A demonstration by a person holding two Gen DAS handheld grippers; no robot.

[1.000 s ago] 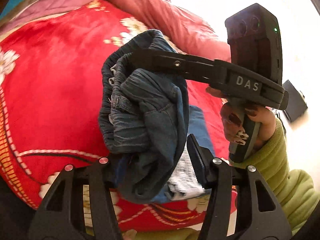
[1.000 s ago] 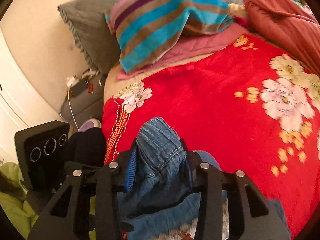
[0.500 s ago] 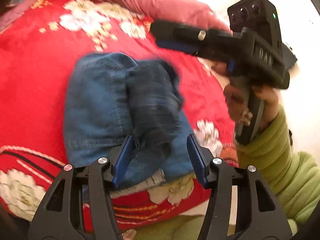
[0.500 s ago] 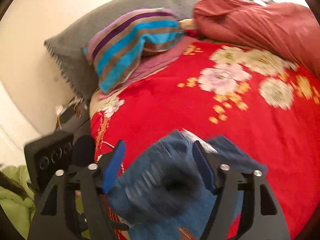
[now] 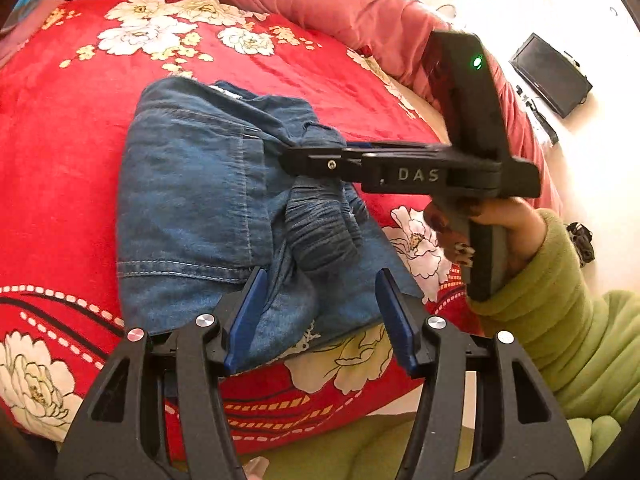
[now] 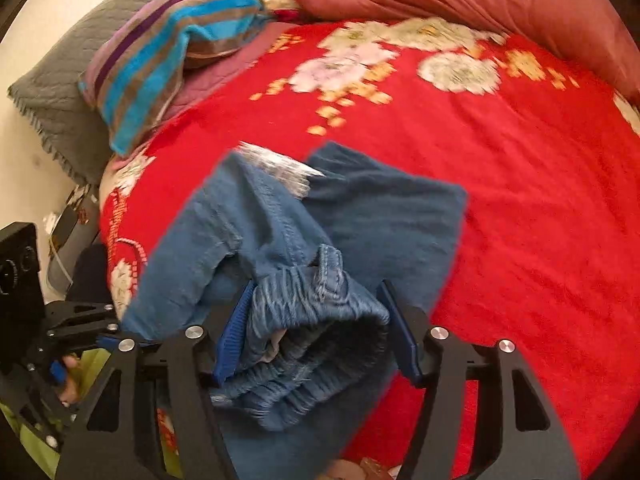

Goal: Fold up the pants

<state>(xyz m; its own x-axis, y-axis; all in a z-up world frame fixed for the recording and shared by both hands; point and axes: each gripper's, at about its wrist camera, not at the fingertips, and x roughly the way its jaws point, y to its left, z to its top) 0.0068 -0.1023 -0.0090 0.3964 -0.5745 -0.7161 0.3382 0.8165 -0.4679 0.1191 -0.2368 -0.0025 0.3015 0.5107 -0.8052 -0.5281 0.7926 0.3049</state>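
The pants (image 5: 192, 200) are small blue denim with a ribbed elastic waistband (image 5: 320, 228). They lie bundled on the red flowered blanket (image 5: 60, 160) of the bed, near its front edge, at about 12 o'clock from the left tool (image 5: 320, 320) and just ahead of it.

Judged from their look, they are light and soft, limp enough to sag and slide out of any fold that is not pressed flat. The denim is somewhat stiffer at the stitched seams and hems, so those edges should keep a line better than the loose cloth between. The gathered waistband is thick and springy; it gives a good bite and is unlikely to slip, though it bunches into a lump. The best places to take hold are probably the two ends of the waistband, or a hem corner, with the cloth drawn taut between both tools.

The left tool stands wide apart, its blue pads on either side of the near edge of the denim, clamped on nothing. Cloth lies between the pads, but I cannot tell whether either one touches it.

The right tool (image 6: 316, 332) reaches in from 3 o'clock in the left view. In its own view the rolled waistband fills the gap between its fingers, and the pads seem to press its sides, so it looks to be holding that roll loosely, its fingers held fairly wide apart by the thickness of the bundle.
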